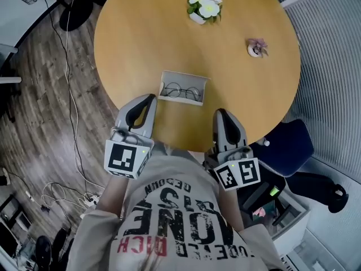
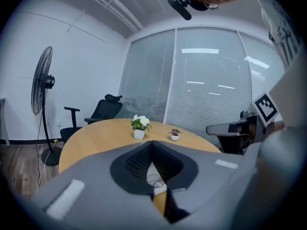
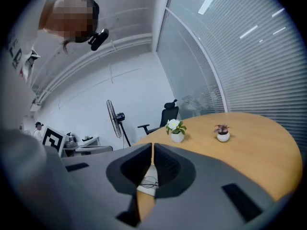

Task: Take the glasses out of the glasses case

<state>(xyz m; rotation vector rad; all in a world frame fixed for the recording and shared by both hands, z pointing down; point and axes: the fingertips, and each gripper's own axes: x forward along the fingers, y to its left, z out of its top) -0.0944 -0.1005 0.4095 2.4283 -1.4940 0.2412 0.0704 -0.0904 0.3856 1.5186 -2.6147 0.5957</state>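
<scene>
Jaws together, empty, on left gripper [image 1: 150, 99] and right gripper [image 1: 221, 113]; both near level at table [image 1: 141, 33] edge, glasses case [image 1: 183, 77] ahead.

Glasses [image 1: 181, 90] in case [image 1: 184, 75] on table [image 1: 141, 38], flower pot [image 1: 204, 7] behind, small plant [image 1: 256, 48] to its right

Grey left tool [image 1: 150, 99], matching grey right tool [image 1: 221, 113], black-and-white square-marker cubes [image 1: 125, 158], beige T-shirt [image 1: 169, 222] with black and red lettering

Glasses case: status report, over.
Left gripper, right gripper shut, empty, near side of case. Glasses inside open glasses case. Flower pot beyond case, nothing in the way.
</scene>
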